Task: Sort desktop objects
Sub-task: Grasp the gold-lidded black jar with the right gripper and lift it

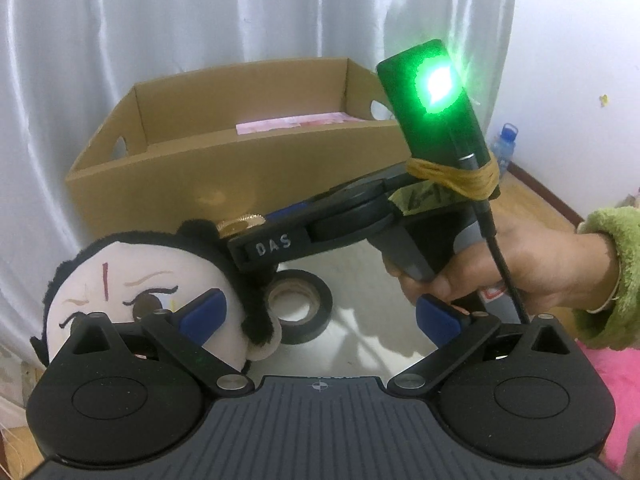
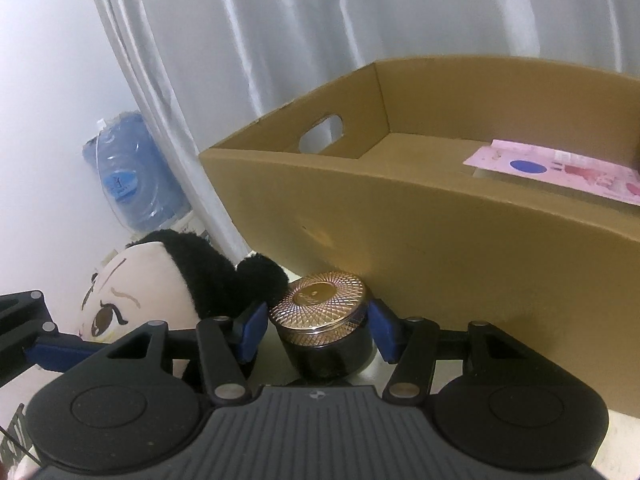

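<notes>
Right gripper (image 2: 318, 326) clamped on the gold-lidded jar (image 2: 322, 316), left gripper (image 1: 318, 314) spread wide and empty.

We see the jar standing upright on the table just in front of the cardboard box (image 2: 460, 224), blue pads touching both its sides. Plush head (image 1: 132, 292) lies by our left finger; black tape roll (image 1: 300, 304) sits between the left fingers, untouched. Pink packet (image 2: 560, 170) is in the box.

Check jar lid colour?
Gold, with an engraved crosshatch pattern, on the dark jar; clearest in the right wrist view.
</notes>
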`<state>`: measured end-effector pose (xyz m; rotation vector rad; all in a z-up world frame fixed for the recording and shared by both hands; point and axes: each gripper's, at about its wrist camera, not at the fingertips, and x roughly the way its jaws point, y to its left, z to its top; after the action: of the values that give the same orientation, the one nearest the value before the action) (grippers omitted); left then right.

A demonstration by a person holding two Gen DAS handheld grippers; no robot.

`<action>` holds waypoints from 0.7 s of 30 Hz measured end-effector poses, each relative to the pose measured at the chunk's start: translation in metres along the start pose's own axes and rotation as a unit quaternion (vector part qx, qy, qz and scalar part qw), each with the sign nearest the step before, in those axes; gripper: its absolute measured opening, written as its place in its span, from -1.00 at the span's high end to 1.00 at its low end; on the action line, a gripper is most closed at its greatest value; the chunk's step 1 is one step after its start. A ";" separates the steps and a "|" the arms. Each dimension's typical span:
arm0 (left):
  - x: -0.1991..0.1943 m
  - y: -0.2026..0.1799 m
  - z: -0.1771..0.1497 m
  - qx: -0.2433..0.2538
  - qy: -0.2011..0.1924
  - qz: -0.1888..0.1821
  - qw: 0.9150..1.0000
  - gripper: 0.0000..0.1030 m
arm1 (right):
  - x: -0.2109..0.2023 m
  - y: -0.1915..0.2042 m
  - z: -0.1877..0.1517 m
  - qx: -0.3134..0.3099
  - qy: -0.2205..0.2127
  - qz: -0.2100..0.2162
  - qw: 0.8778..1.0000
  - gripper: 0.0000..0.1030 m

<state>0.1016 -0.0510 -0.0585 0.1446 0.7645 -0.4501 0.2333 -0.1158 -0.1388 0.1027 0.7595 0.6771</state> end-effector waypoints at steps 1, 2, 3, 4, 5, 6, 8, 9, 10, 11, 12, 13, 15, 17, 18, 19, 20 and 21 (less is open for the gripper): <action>0.000 0.000 0.000 0.000 0.001 -0.001 1.000 -0.98 | -0.001 -0.001 0.000 0.004 -0.001 0.001 1.000 -0.10; 0.000 -0.001 -0.001 0.000 0.001 0.000 1.000 -0.98 | -0.003 -0.003 0.000 0.008 -0.002 0.003 1.000 -0.09; 0.000 -0.001 -0.001 0.000 0.002 0.000 1.000 -0.98 | -0.005 -0.004 0.000 0.011 -0.002 0.003 1.000 -0.08; 0.000 -0.001 -0.002 0.000 0.002 0.000 1.000 -0.98 | -0.007 -0.006 0.000 0.014 -0.002 0.003 1.000 -0.05; 0.000 -0.002 -0.002 0.000 0.003 -0.001 1.000 -0.98 | -0.010 -0.007 0.000 0.016 -0.003 0.003 1.000 -0.03; 0.000 -0.004 -0.003 -0.001 0.004 -0.001 1.000 -0.98 | -0.014 -0.009 -0.001 0.019 -0.005 0.003 1.000 0.07; 0.002 -0.006 -0.003 -0.001 0.009 -0.004 1.000 -0.98 | -0.026 -0.016 -0.001 0.034 -0.014 0.012 0.999 0.55; 0.002 -0.007 -0.004 -0.002 0.011 -0.005 1.000 -0.98 | -0.031 -0.019 0.000 0.041 -0.013 0.011 0.999 0.66; 0.003 -0.008 -0.005 -0.002 0.013 -0.006 1.000 -0.97 | -0.035 -0.022 0.000 0.046 -0.012 0.000 0.999 0.66; 0.003 -0.009 -0.005 -0.003 0.015 -0.006 1.000 -0.97 | -0.039 -0.026 -0.001 0.049 -0.012 -0.004 0.999 0.66; 0.002 -0.010 -0.005 -0.003 0.015 -0.006 1.000 -0.97 | -0.042 -0.029 -0.002 0.054 -0.008 -0.001 0.999 0.63; 0.002 -0.011 -0.005 -0.002 0.015 -0.005 1.000 -0.97 | -0.043 -0.032 -0.003 0.063 0.001 0.004 0.998 0.63; -0.001 -0.014 -0.005 0.003 0.013 0.000 1.000 -0.97 | -0.045 -0.034 -0.005 0.071 0.003 0.006 0.997 0.59; -0.002 -0.015 -0.005 0.006 0.011 0.003 1.000 -0.97 | -0.042 -0.028 -0.005 0.055 0.005 0.005 0.998 0.43; -0.003 -0.015 -0.006 0.007 0.011 0.004 1.000 -0.97 | -0.039 -0.024 -0.005 0.045 0.007 0.005 0.999 0.17; -0.003 -0.015 -0.006 0.008 0.011 0.005 1.000 -0.97 | -0.036 -0.019 -0.004 0.032 0.007 0.006 0.999 -0.11; -0.004 -0.016 -0.006 0.009 0.011 0.005 1.000 -0.97 | -0.034 -0.014 -0.003 0.019 0.003 0.004 1.000 -0.19; -0.004 -0.016 -0.006 0.010 0.010 0.006 1.000 -0.97 | -0.030 -0.008 -0.002 -0.001 -0.001 0.002 1.000 -0.25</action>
<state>0.0881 -0.0618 -0.0598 0.1721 0.7797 -0.4456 0.2203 -0.1403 -0.1244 0.1020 0.7574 0.6816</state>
